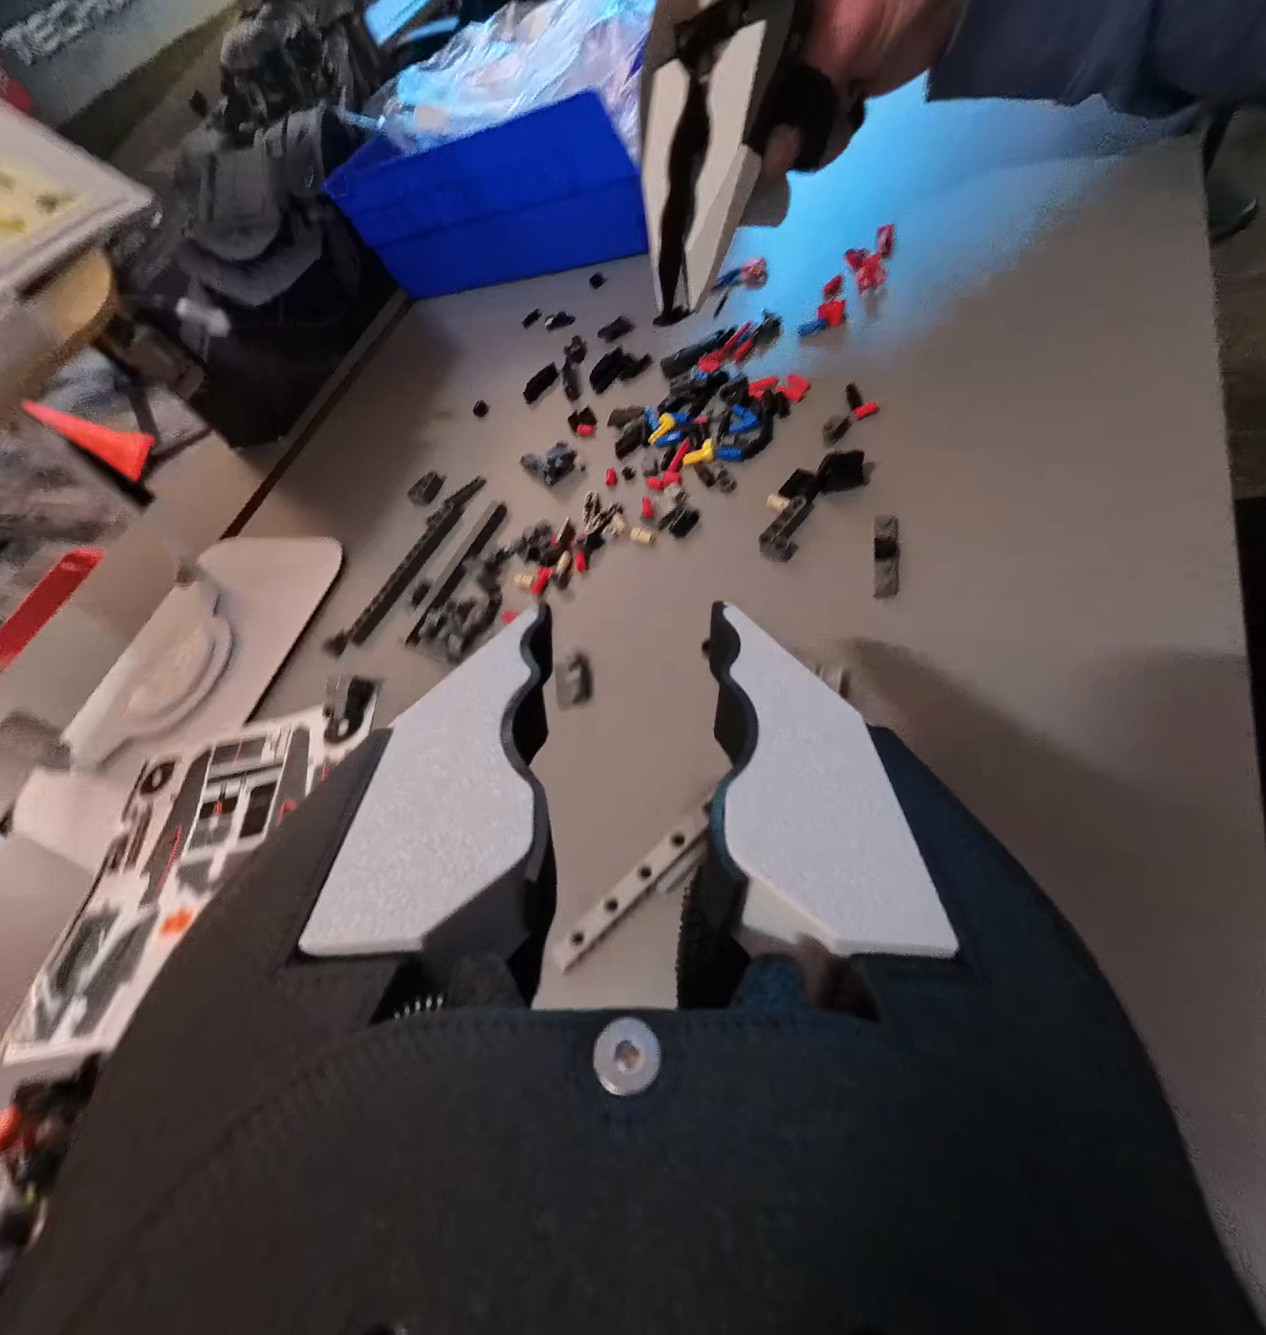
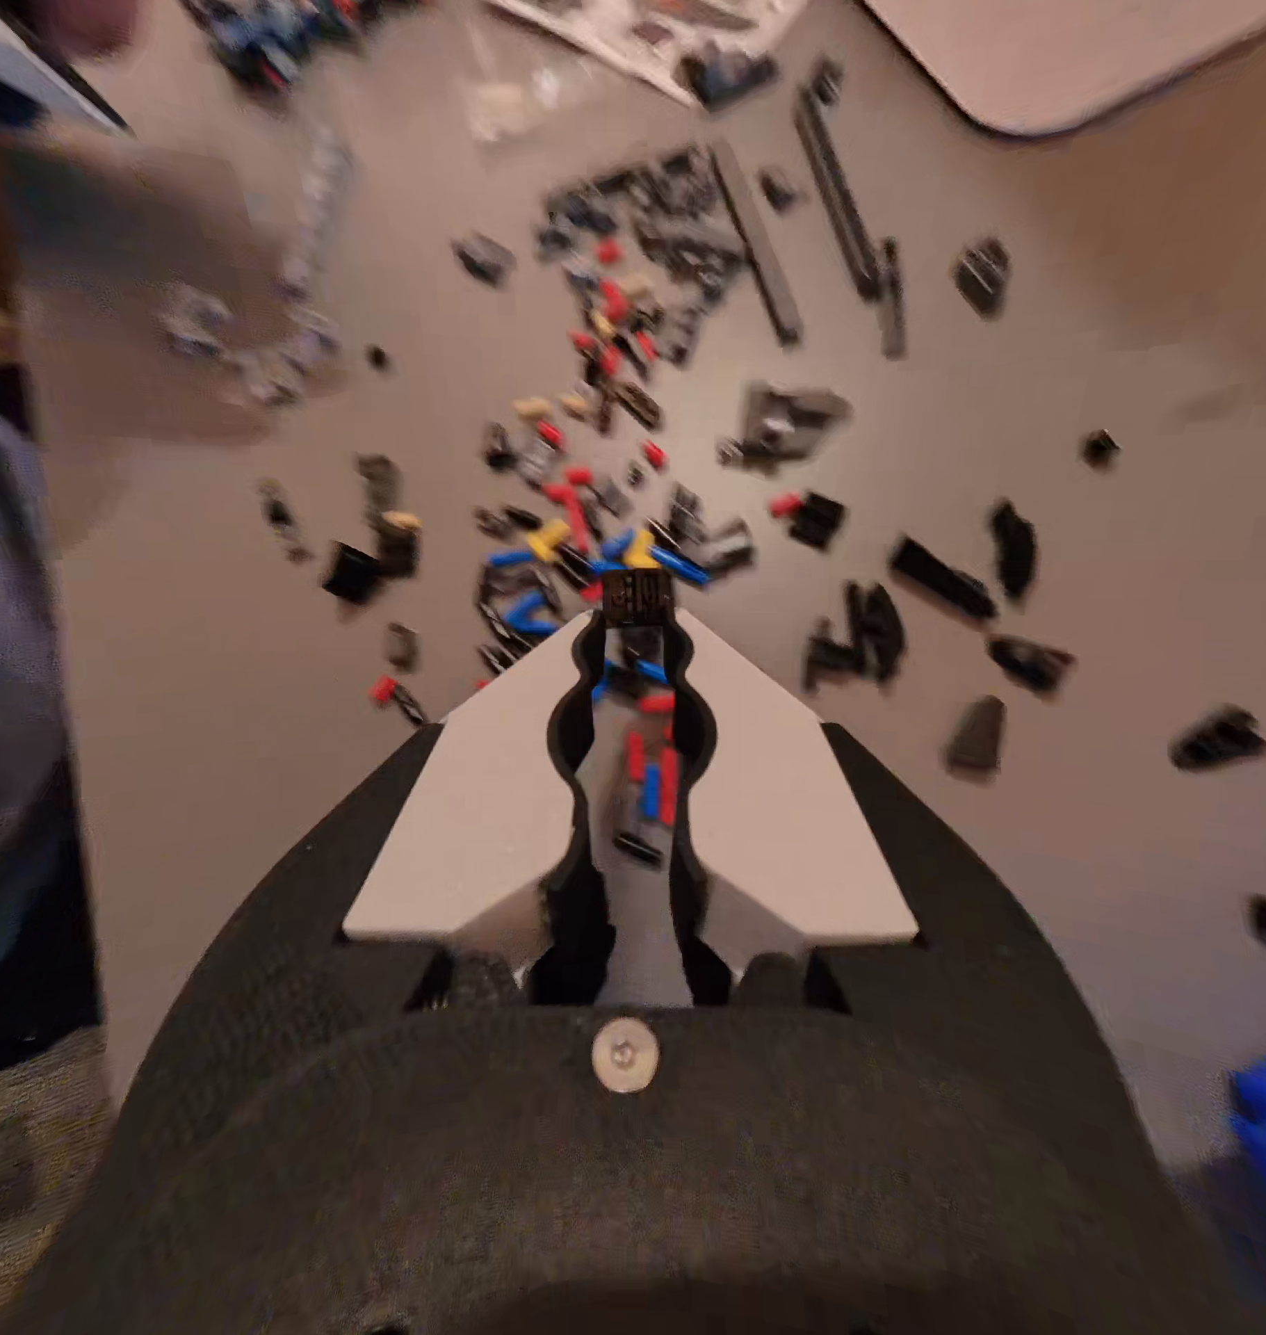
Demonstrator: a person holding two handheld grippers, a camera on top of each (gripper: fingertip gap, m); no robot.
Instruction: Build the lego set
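The right gripper [image 2: 634,614] is clamped on a small black brick [image 2: 635,597] at its tips, mid-frame, above the scattered loose pieces [image 2: 615,506] on the bench [image 2: 1049,361]. The left gripper [image 1: 630,621] stands apart and empty, low over the bench, with a blue bin [image 1: 500,195] at upper centre.

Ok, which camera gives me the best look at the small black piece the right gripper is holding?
The right wrist view: the small black piece sits sharp and centred, pinched at the tips of the right gripper. In the left wrist view the right gripper is far off near the blue bin, and the piece is only a dark speck at its tips.
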